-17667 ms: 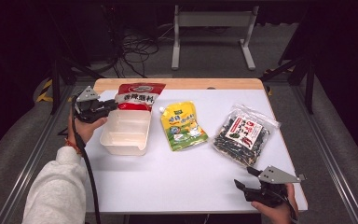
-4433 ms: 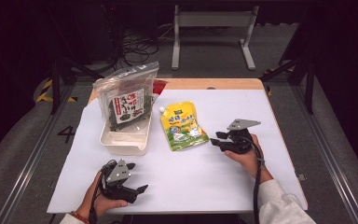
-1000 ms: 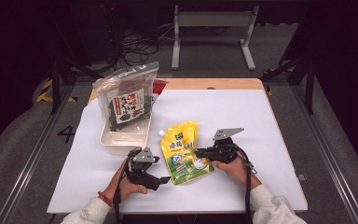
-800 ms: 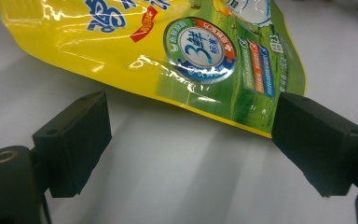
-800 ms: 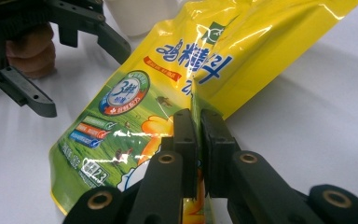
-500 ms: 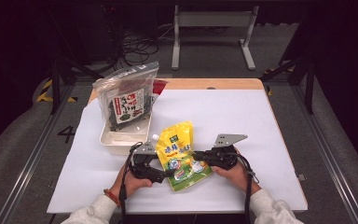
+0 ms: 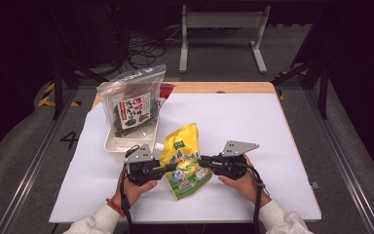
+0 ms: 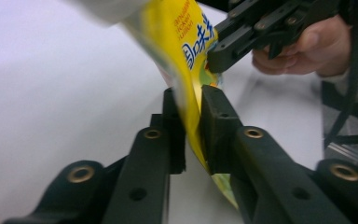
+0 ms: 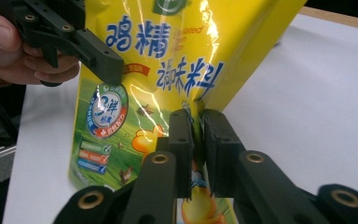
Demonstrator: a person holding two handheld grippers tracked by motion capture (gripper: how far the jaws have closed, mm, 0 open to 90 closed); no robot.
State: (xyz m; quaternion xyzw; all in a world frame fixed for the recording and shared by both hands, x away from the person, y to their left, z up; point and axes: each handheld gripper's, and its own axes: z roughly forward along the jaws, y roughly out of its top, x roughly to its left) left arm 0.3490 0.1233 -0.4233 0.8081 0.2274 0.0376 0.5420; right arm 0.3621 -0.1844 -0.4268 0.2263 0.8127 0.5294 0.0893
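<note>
Both forearms come in low over the counter's near edge, light sleeves at the wrists, the hands close together and turned inward toward each other. The left hand (image 7: 135, 187) grips the left claw (image 7: 171, 167), whose jaws point to the person's right and are pressed onto the edge of the yellow pouch (image 7: 184, 158). The right hand (image 7: 242, 180) holds the right claw (image 7: 202, 161) aimed leftward (its grey plate tilted upward), jaws likewise pinched on the pouch's opposite edge. A cable trails from each claw back along the wrist.
</note>
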